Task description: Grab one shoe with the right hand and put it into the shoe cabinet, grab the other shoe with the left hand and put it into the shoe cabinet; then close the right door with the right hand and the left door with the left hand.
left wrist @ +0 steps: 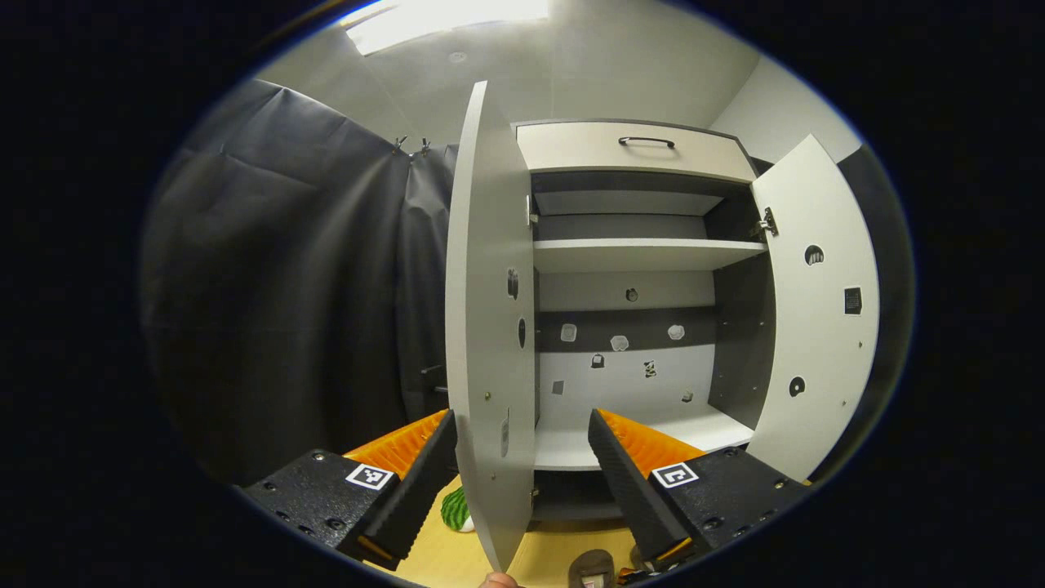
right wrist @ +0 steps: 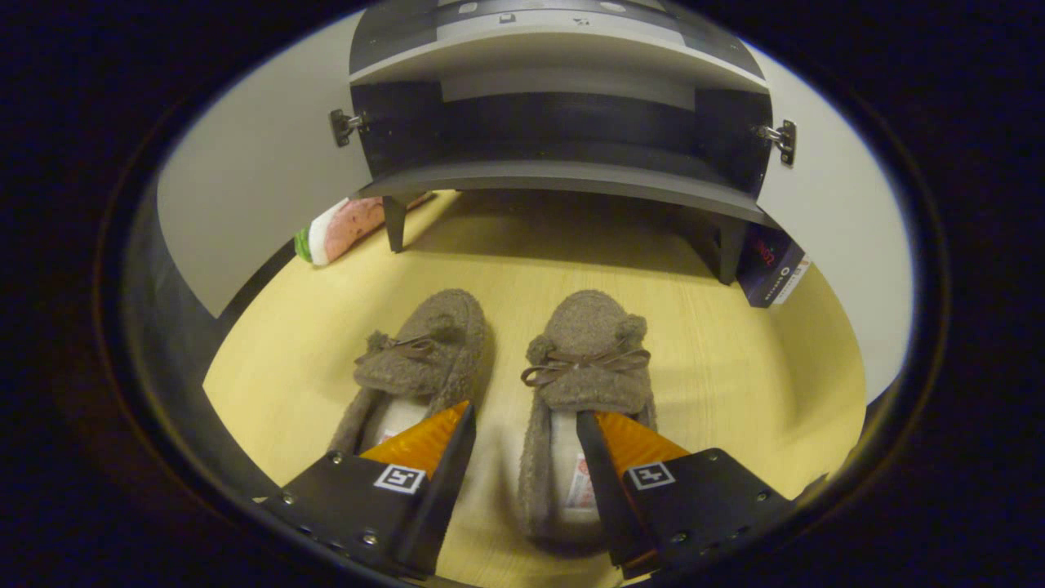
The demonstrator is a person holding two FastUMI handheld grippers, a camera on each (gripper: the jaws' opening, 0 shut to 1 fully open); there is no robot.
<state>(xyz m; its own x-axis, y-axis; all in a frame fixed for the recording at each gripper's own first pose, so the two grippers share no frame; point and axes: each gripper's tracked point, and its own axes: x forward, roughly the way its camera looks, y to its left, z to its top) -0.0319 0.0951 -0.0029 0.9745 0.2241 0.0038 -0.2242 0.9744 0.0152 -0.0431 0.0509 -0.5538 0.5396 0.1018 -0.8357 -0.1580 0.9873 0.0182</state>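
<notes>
Two brown fuzzy slippers lie side by side on the yellow wood floor in the right gripper view, toes toward the shoe cabinet [right wrist: 563, 175]. My right gripper [right wrist: 526, 441] is open and low over the right shoe [right wrist: 588, 351]. One finger sits inside its opening, the other in the gap beside the left shoe [right wrist: 424, 351]. The left gripper [left wrist: 522, 457] is open and held higher, facing the open cabinet [left wrist: 645, 253]. The left door [left wrist: 490, 327] stands edge-on between its fingers in the view. The right door [left wrist: 816, 310] is swung wide. A shoe tip [left wrist: 592, 567] peeks in below.
A watermelon-slice toy [right wrist: 343, 229] lies by the cabinet's left leg, also seen as the toy [left wrist: 457, 510] beyond the left door. A dark box [right wrist: 771, 269] leans by the right leg. White shelves [left wrist: 645, 253] sit inside; a drawer with a handle [left wrist: 645, 142] tops the cabinet.
</notes>
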